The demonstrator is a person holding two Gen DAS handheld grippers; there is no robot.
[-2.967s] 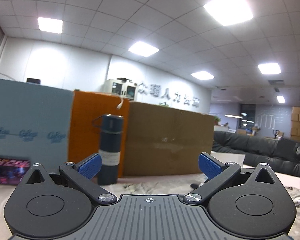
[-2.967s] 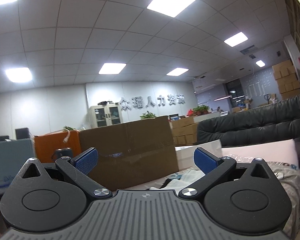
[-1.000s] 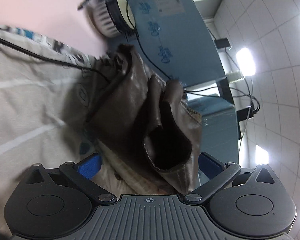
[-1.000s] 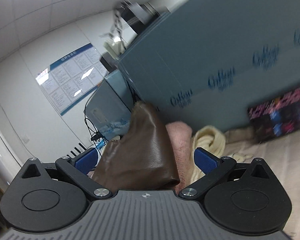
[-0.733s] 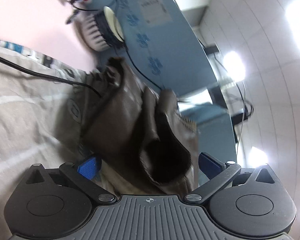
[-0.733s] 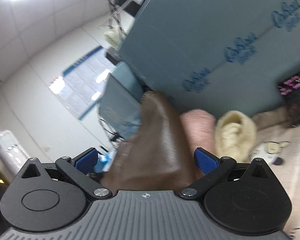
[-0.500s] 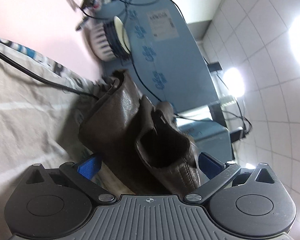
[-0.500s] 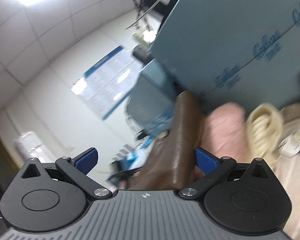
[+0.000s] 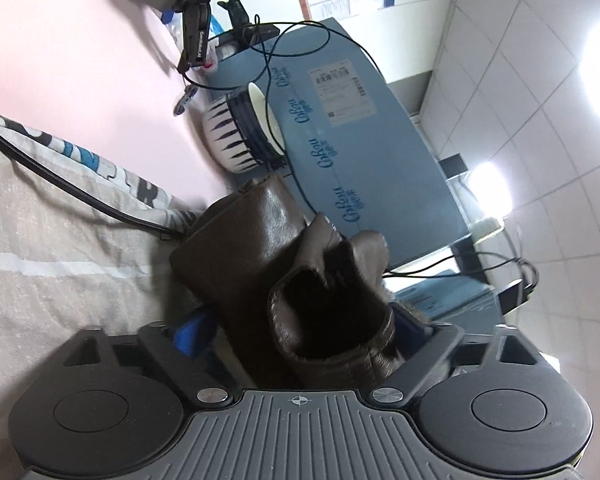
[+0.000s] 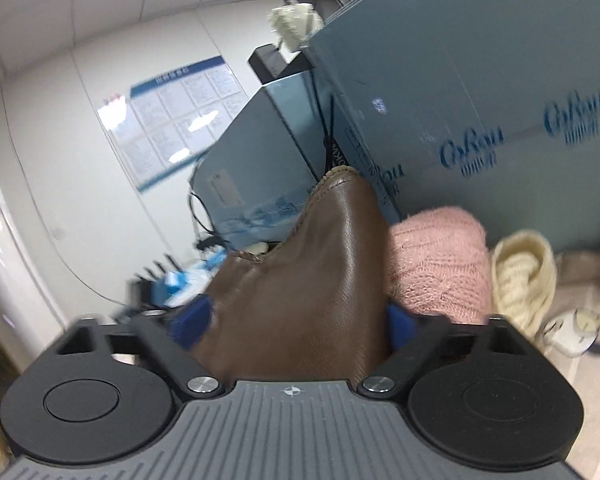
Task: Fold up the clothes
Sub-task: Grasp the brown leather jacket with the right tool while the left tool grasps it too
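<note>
The brown leather garment [image 9: 260, 264] filled both views from 12 to 6 o'clock, lifted off the bedding [image 9: 52, 248]. Stiff leather could have slipped or unfolded if either grip loosened. The left gripper [image 9: 300, 332] and right gripper [image 10: 296, 320] each stood wide apart, with garment between the blue pads [image 10: 190, 320]; whether they clamped it, I cannot tell.

both wrist views close on brown garment [image 9: 260, 248]
</note>
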